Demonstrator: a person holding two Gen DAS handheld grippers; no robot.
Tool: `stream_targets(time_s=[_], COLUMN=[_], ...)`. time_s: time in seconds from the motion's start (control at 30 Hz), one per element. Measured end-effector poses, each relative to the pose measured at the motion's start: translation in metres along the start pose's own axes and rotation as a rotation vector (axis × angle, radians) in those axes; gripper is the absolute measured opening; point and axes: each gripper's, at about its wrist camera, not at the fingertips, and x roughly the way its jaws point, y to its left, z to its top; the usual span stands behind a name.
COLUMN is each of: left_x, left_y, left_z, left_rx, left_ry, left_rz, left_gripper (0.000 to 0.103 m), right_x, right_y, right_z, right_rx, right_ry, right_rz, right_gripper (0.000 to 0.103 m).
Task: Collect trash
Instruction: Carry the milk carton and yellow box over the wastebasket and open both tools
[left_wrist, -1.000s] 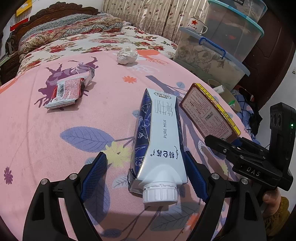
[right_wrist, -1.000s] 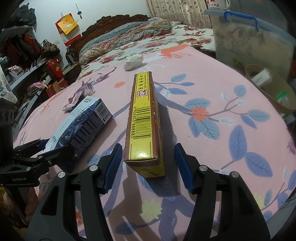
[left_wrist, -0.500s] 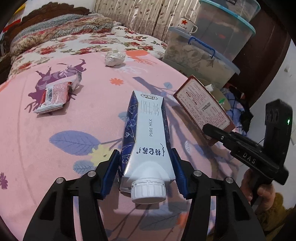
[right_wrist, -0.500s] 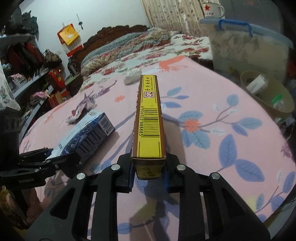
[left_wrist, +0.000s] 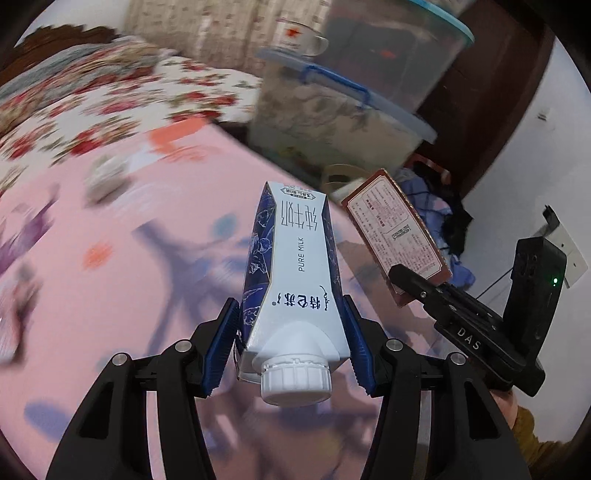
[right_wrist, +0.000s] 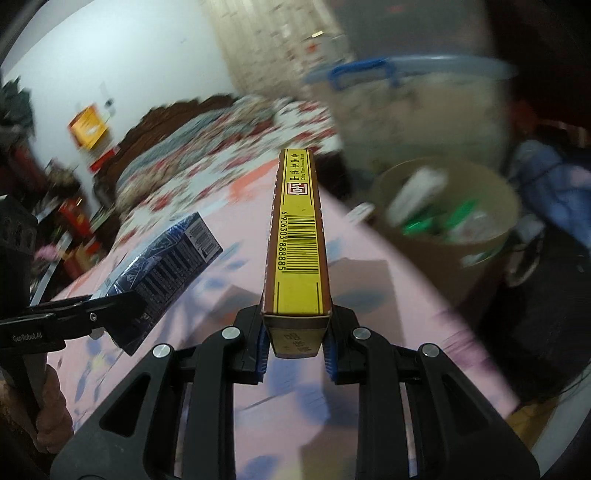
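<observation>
Lifting off the pink bedspread, left jaws now pinching milk carton, right jaws yellow box.

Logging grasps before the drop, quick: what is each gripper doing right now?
Left gripper: closed on the milk carton, lifted off the bed.
Right gripper: closed on the yellow box, lifted off the bed.

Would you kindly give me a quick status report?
Left gripper shut on milk carton. Right gripper shut on yellow box. Waste bin ahead, nothing in the way.
</observation>
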Motion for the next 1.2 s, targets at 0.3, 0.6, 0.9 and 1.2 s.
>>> stream_targets(time_s=[0.3, 0.6, 0.9, 1.2], left_x=[0.117, 0.222, 0.186, 0.076], left_y=[-0.081, -0.123, -0.105, -0.064], left_z=[0.100, 0.140, 0.142, 0.083], left_rx=[0.116, 0.110, 0.085, 0.081], left_ry=[0.120, 0.277, 0.197, 0.066], left_rz=[-0.095, -0.080, -0.075, -0.048], left_gripper=[0.052, 0.075, 0.082, 0.082], right_x=[0.017, 0.072, 0.054, -0.006], right_y=[-0.138, -0.197, -0.174, -0.121], right_z=[0.065, 0.097, 0.087, 0.060], right_rx=[0.292, 0.340, 0.285, 0.259], right_ry=[-0.028, 0.120, 0.007, -0.136], right_rz=[-0.124, -0.147, -0.179, -0.109], right_gripper=[0.026, 0.029, 0.067, 0.067])
